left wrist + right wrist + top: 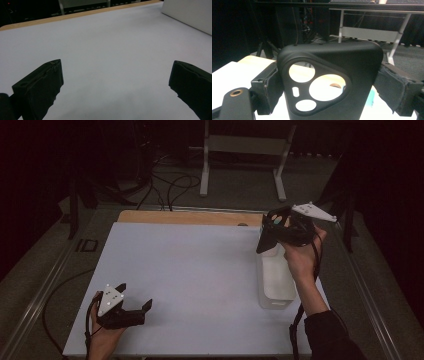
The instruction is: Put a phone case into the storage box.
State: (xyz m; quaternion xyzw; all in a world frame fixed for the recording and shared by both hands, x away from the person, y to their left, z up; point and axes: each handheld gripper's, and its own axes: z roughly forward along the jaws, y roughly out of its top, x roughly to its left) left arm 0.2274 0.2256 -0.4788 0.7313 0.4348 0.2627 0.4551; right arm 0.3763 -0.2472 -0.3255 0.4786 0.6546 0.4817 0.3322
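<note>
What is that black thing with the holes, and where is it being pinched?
The right gripper holds a black phone case, pinched by its two long side edges near the camera holes. The left gripper is open and holds nothing.

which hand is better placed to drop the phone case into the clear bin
Right. The right gripper already clamps the black phone case above the clear bin; the left gripper sits open, far across the table.

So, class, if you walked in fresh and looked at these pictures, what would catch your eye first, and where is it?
First, the black phone case with its round camera cut-outs, clamped between the jaws of the right gripper and held up over the table's far right. Below it stands a clear plastic container near the right edge of the white table. At the near left, the left gripper rests low with its jaws wide apart, holding nothing.
</note>
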